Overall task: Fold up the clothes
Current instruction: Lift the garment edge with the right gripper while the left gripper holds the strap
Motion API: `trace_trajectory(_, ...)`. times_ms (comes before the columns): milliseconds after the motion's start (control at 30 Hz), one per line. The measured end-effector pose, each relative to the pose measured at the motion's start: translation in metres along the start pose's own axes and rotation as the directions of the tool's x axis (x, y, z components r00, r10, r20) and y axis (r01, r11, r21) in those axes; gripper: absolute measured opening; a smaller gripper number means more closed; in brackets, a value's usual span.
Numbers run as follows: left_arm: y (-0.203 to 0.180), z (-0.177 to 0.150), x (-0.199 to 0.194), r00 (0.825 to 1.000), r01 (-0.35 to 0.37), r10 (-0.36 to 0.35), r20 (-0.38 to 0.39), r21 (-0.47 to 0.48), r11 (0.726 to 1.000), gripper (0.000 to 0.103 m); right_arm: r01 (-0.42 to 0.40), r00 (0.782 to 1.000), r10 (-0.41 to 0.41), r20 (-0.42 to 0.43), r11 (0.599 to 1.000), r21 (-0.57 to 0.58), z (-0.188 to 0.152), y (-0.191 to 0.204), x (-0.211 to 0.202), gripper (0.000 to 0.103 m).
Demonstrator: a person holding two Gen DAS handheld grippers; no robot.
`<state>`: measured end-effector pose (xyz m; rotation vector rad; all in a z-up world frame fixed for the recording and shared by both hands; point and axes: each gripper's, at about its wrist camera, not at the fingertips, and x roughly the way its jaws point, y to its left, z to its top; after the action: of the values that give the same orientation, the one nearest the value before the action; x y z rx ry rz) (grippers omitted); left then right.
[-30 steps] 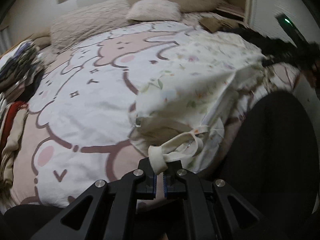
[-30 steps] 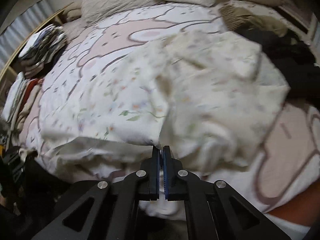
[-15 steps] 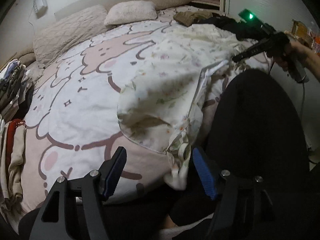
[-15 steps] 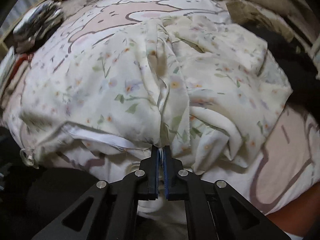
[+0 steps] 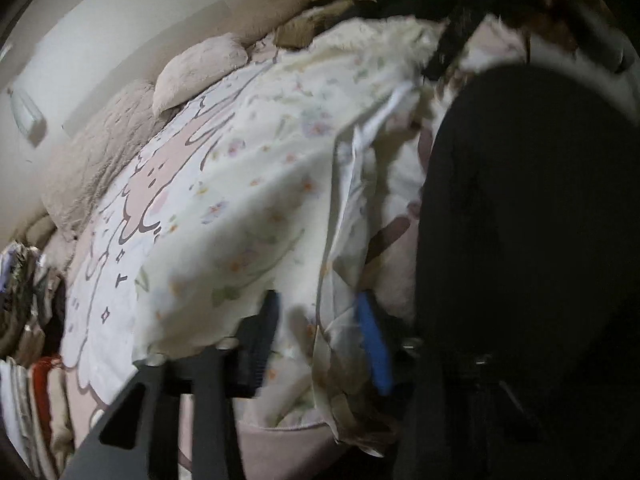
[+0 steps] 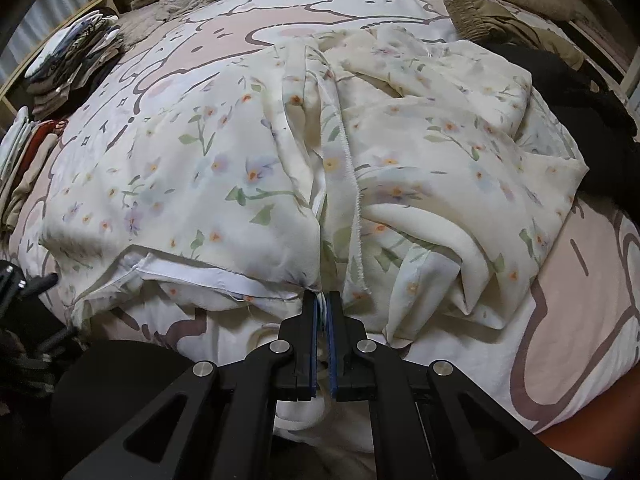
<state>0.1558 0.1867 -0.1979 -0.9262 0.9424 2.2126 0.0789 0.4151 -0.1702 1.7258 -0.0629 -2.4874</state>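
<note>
Floral garment (image 6: 224, 184) | thin, crumpled, cream | R hand-held gripper (image 6: 323, 308) pinching hem

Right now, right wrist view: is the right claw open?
No. The right claw is shut, pinching the floral garment's near edge between its pads.

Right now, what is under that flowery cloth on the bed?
The floral garment lies on a pink cartoon-print bedspread, visible around its edges. Whatever else lies beneath is covered.
</note>
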Motion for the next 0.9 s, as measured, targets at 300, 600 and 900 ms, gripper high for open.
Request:
trace_trajectory(300, 0.035, 0.006, -0.003, 1.0, -0.009, 0.009, 0.004, -0.198, 0.98, 0.005, 0.059, 0.993, -0.047, 0.11, 0.993, -0.103, -0.011, 0.01, -0.022, 0.004)
trace_trajectory(600, 0.074, 0.027, -0.025, 0.996, 0.022, 0.007, 0.092, -0.312, 0.95, 0.004, 0.281, 0.925, -0.179, 0.336, 0.916, -0.285, -0.034, 0.062, -0.078, 0.07)
trace_trajectory(900, 0.097, 0.04, -0.054, 0.984, 0.005, 0.063, 0.169, -0.375, 0.927, 0.004, 0.294, 0.925, -0.092, 0.369, 0.789, -0.539, -0.025, 0.142, -0.048, 0.07)
